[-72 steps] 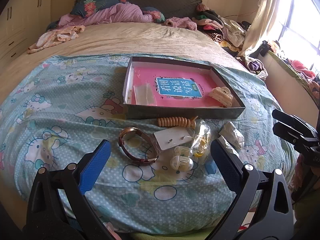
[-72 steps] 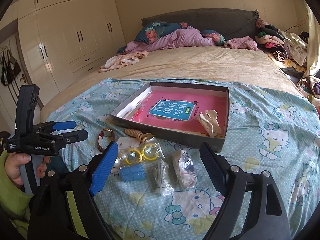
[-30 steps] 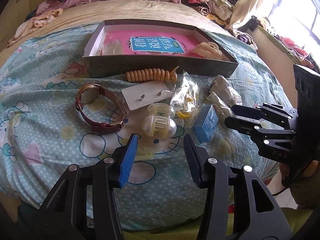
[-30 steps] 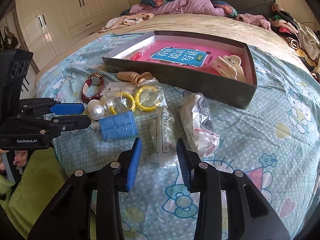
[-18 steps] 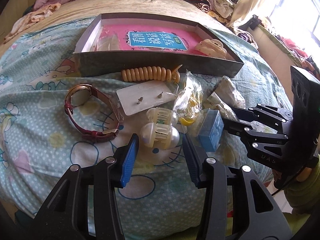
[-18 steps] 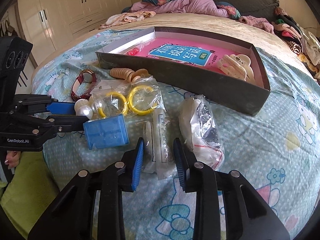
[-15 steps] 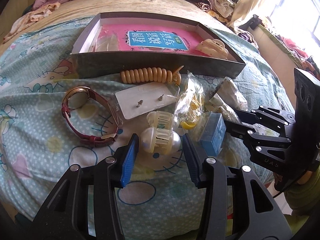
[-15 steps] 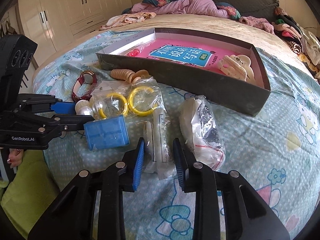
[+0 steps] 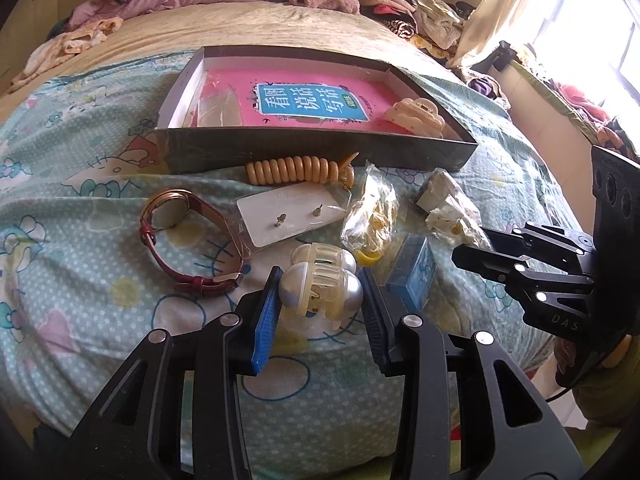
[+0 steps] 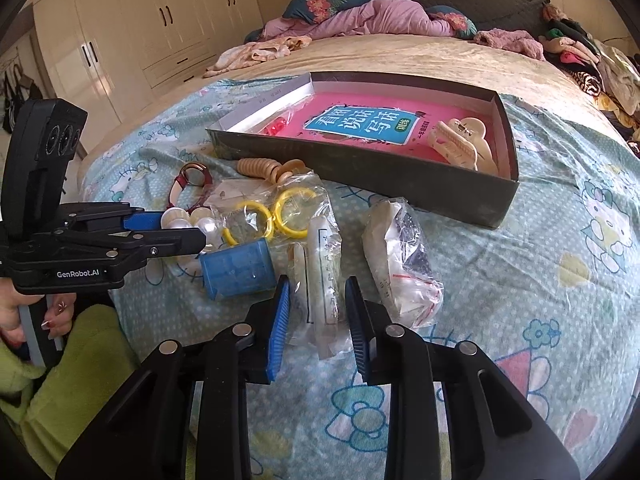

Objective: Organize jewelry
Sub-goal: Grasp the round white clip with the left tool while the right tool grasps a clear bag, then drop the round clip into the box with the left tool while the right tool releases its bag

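My left gripper (image 9: 320, 280) is shut on a cream pearl hair claw (image 9: 320, 290) on the bed, with a second pearl claw (image 9: 322, 256) just behind it. My right gripper (image 10: 316, 296) stands half closed around a clear packet (image 10: 320, 276), its pads apart from it. A grey box (image 9: 320, 152) with a pink book (image 9: 304, 102) and a beige hair claw (image 9: 416, 114) lies beyond. A watch (image 9: 180, 232), earring card (image 9: 292, 216), coil hair tie (image 9: 296, 170), yellow rings bag (image 10: 276, 212) and blue box (image 10: 238, 268) lie nearby.
A second plastic bag (image 10: 400, 256) lies right of my right gripper. The bed edge is close below both grippers. Clothes (image 10: 580, 52) are piled at the bed's far right, pillows (image 10: 360, 4) at the head, wardrobes (image 10: 120, 32) to the left.
Both grippers came down and forward and narrowed. My left gripper has closed on the near pearl hair claw. My right gripper has moved around the clear packet.
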